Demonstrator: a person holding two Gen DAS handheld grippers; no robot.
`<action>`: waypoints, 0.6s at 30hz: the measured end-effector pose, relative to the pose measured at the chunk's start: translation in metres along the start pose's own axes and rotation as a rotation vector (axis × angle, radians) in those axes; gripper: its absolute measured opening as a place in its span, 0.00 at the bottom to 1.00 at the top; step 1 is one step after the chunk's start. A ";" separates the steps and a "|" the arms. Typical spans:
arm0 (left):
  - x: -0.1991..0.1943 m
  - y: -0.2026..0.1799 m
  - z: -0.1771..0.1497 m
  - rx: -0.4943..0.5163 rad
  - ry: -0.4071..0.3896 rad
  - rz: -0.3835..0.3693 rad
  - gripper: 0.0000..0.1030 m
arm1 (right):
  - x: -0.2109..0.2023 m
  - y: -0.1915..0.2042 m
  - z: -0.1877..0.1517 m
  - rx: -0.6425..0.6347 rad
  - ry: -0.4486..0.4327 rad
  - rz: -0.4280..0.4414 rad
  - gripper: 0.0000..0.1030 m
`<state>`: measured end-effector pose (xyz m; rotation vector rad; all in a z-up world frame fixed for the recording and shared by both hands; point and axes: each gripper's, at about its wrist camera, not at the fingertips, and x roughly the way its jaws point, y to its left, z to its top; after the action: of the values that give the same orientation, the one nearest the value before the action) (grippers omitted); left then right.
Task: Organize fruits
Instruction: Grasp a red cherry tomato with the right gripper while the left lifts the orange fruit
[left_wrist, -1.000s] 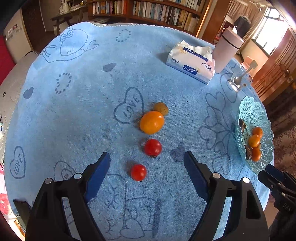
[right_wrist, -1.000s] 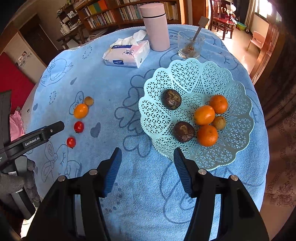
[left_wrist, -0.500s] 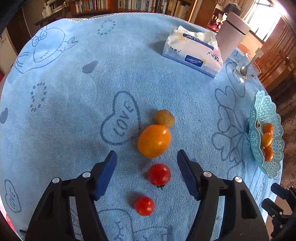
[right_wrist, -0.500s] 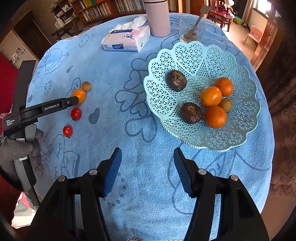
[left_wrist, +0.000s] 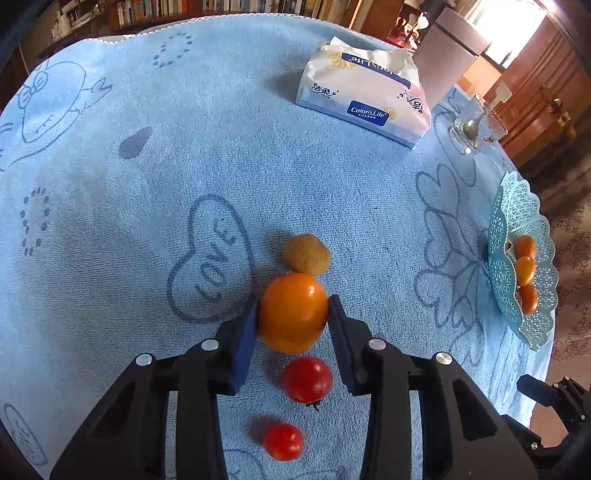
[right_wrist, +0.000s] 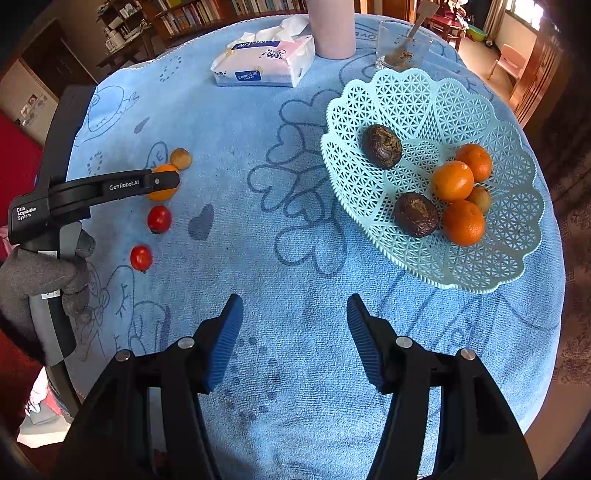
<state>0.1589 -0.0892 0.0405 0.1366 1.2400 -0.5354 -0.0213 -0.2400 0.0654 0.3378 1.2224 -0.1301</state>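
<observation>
Left gripper (left_wrist: 291, 314) is closing its jaws around the orange (left_wrist: 293, 312); both blue pads are pressing on its sides, so it is grasping the fruit, which is still sitting on the blue towel (left_wrist: 147, 221). Taking that orange as the landmark: a small brown fruit (left_wrist: 306, 254) is touching its far side, a larger tomato (left_wrist: 307, 378) is lying just beside its near side between the gripper's arms, and a smaller tomato (left_wrist: 283, 441) is lying beyond that, nearer the camera. The basket (right_wrist: 424, 110) is standing well apart to the orange's right, holding three oranges, two dark fruits and one small brown fruit. Right gripper (right_wrist: 294, 332) is hovering over bare towel near the basket, jaws apart, nothing between them. A gloved hand (right_wrist: 44, 280) is gripping the left gripper's handle.
</observation>
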 end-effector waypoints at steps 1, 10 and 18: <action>-0.003 0.002 -0.001 -0.004 -0.003 -0.003 0.37 | 0.002 0.003 0.001 -0.002 0.001 0.004 0.58; -0.045 0.035 -0.013 -0.075 -0.053 -0.006 0.37 | 0.019 0.040 0.025 -0.029 0.011 0.074 0.58; -0.074 0.068 -0.037 -0.123 -0.071 0.024 0.37 | 0.049 0.081 0.049 -0.046 0.047 0.136 0.58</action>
<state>0.1419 0.0067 0.0840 0.0280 1.1974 -0.4385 0.0622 -0.1752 0.0491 0.3846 1.2426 0.0232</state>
